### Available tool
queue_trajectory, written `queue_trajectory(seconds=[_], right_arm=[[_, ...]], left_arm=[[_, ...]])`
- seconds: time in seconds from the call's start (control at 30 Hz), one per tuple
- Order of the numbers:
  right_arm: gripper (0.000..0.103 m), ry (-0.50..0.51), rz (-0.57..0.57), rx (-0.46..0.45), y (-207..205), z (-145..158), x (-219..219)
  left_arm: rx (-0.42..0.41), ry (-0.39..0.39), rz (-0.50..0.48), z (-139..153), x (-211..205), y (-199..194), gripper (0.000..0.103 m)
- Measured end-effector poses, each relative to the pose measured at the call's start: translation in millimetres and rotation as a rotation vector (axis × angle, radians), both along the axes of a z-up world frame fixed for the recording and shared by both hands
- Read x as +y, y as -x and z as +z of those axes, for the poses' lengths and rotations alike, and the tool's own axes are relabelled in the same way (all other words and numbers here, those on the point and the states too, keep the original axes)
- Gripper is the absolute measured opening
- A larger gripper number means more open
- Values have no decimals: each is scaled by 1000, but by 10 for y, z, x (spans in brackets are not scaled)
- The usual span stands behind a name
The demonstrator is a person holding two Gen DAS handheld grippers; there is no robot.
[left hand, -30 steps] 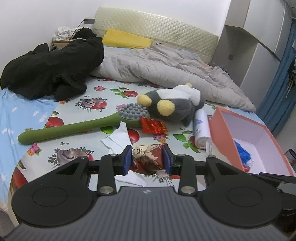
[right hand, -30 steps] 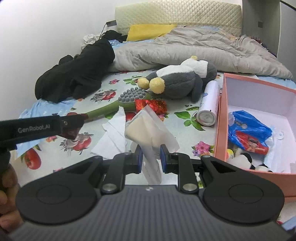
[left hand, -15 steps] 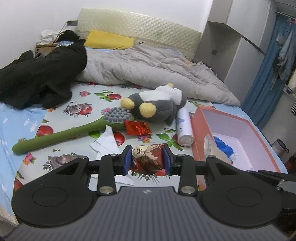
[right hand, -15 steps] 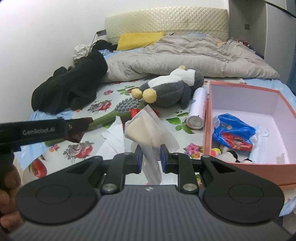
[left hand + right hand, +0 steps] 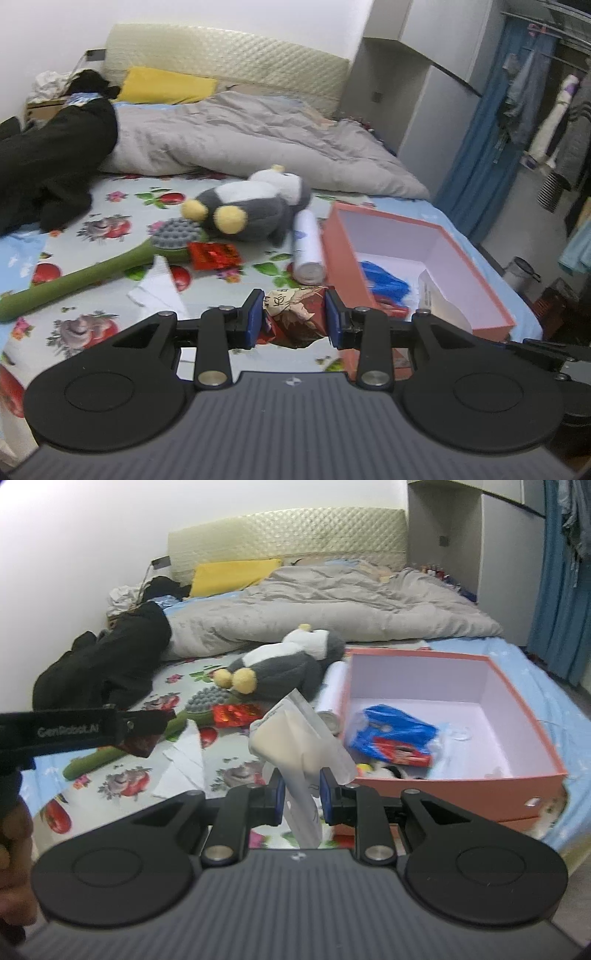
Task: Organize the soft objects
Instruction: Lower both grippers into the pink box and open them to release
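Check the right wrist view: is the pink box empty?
No, the pink box already holds a blue and red packet and some small items by its near wall.

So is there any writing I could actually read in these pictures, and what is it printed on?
"GenRobot.AI": white letters on the black side of the left tool, a little blurred.
Dark characters on the crumpled packet gripped by that tool: too blurred to read.
Small print on the pale pouch in the right tool: too small to read.
Blue and red packet in the pink box: unreadable.
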State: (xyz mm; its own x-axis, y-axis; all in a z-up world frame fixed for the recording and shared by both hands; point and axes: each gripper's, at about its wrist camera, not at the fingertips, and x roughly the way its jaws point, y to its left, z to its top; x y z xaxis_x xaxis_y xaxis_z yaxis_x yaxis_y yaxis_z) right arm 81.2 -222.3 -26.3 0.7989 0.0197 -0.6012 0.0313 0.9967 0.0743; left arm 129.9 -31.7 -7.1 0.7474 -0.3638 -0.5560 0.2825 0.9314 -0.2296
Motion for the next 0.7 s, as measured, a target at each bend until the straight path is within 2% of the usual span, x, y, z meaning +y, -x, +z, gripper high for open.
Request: queue_trajectory(seconds=[0.13, 0.23, 0.33, 0.43, 0.7], right_arm=[[24, 18, -41, -5, 129, 70, -184], [24, -22, -73, -22, 100, 163, -296], [24, 17, -74, -37, 87, 191, -353], [24, -20, -95, -23, 52, 170, -507], [24, -30, -125, 2, -58, 71, -934]], left_arm=[[-9, 8, -41, 25, -254, 90, 41], [-5, 14, -72, 29, -453, 140, 41], [0, 14, -92, 22, -633, 142, 41], [11, 15, -106, 3, -787, 82, 41], [33, -6, -140, -10, -1203, -231, 41]])
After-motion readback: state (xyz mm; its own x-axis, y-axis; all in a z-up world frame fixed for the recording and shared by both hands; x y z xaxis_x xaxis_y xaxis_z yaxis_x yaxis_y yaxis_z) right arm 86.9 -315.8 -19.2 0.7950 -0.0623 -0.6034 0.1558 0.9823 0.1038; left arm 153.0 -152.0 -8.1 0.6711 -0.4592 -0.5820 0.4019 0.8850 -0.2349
